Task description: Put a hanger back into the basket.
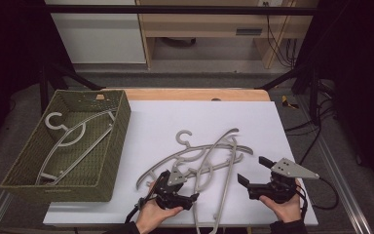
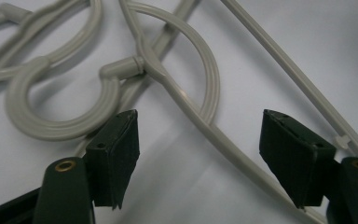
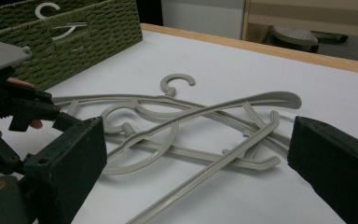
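I have the left tongs [image 1: 182,187] low over the tangled hangers [image 1: 209,156] on the white table [image 1: 253,117], jaws apart with one grey arm of a hanger [image 2: 223,140] running between them, touching neither pad as far as I can tell. I set them straddling that arm because it lies on top of the pile, so it looks like the piece that will lift free without dragging the others. The right tongs [image 1: 253,170] sit just right of the pile, also spread wide and holding nothing, angled toward it so I can steady or pull apart the crossed pieces. The woven green basket [image 1: 112,146] stands at the table's left with hangers already inside [image 1: 70,136]; I judge that is where these go.
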`<action>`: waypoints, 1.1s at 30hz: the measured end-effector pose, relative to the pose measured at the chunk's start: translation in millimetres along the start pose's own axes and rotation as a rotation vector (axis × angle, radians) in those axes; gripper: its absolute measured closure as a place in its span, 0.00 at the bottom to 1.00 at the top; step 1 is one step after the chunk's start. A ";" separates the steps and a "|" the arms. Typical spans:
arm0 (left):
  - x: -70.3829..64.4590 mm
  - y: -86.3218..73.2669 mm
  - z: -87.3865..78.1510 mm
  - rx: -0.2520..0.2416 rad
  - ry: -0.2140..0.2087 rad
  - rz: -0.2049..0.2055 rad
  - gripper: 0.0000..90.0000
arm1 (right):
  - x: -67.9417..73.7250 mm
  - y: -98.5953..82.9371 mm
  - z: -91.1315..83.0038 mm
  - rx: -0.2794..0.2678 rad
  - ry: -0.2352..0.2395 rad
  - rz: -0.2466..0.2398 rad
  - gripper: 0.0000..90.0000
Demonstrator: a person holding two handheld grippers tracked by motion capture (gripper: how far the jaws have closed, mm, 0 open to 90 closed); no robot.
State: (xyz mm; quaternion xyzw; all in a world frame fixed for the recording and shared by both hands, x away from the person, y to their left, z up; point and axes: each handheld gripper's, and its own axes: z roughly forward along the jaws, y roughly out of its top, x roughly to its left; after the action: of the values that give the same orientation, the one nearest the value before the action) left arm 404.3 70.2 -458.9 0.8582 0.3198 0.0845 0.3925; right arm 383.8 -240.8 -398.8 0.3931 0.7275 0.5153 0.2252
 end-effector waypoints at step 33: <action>4.8 9.4 21.0 0.145 0.043 -0.071 0.80 | -1.3 -0.8 -0.5 -0.004 0.004 0.004 0.05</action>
State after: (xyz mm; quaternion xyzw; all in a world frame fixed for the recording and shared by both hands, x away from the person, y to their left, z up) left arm 420.9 55.6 -466.8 0.8704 0.3638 0.0657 0.3252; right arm 384.0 -242.3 -399.5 0.3933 0.7262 0.5178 0.2234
